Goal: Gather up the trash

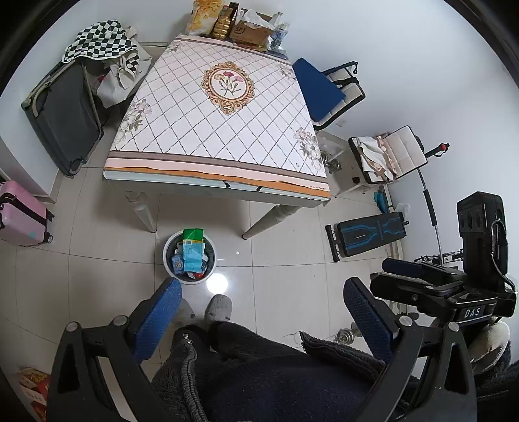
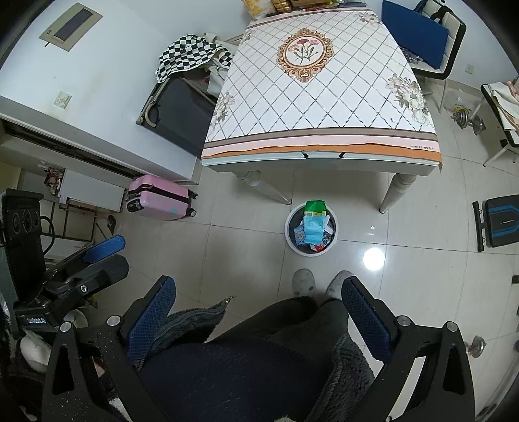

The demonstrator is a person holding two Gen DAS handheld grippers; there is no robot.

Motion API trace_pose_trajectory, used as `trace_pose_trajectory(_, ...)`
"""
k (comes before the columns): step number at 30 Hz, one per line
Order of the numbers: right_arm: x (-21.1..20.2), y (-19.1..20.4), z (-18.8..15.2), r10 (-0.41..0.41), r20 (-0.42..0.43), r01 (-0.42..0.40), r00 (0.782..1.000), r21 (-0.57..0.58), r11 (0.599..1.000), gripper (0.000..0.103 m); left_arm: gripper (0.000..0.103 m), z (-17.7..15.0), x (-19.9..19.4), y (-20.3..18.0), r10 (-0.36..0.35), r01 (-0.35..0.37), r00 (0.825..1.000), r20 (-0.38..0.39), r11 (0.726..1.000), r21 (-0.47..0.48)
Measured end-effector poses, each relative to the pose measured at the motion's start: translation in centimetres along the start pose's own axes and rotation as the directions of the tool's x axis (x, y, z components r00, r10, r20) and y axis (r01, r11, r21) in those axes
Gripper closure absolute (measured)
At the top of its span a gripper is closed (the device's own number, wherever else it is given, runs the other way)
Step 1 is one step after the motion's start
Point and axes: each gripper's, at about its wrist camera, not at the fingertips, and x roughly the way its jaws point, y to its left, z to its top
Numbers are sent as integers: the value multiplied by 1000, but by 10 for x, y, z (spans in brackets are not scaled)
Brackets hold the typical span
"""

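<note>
A round white trash bin (image 1: pixel 168 259) stands on the tiled floor in front of the table; it also shows in the right wrist view (image 2: pixel 288 233). It holds several wrappers, with a green packet (image 1: pixel 193 234) and a light blue packet (image 1: pixel 192 256) on top. My left gripper (image 1: pixel 262 311) is open and empty, held high above the floor over the person's lap. My right gripper (image 2: pixel 259 308) is open and empty, at the same height. Each gripper shows at the edge of the other's view, the right one (image 1: pixel 421 276) and the left one (image 2: pixel 94 259).
A table with a floral cloth (image 1: pixel 220 130) stands ahead, with boxes and bags (image 1: pixel 240 22) at its far end. A pink suitcase (image 2: pixel 159 198), a dark open suitcase (image 1: pixel 61 120), chairs (image 1: pixel 327 91), an exercise bench (image 1: pixel 369 233) and dumbbells (image 2: pixel 470 120) ring the floor. The person's slippers (image 1: pixel 219 306) are below.
</note>
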Motion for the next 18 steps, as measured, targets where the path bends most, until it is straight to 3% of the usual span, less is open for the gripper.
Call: trace_pose_trajectory(18, 5, 5, -2, 8, -7, -8, 1000, 1, 1000, 0, 1, -1, -4, 5, 6, -6, 1000, 9, 1000, -13)
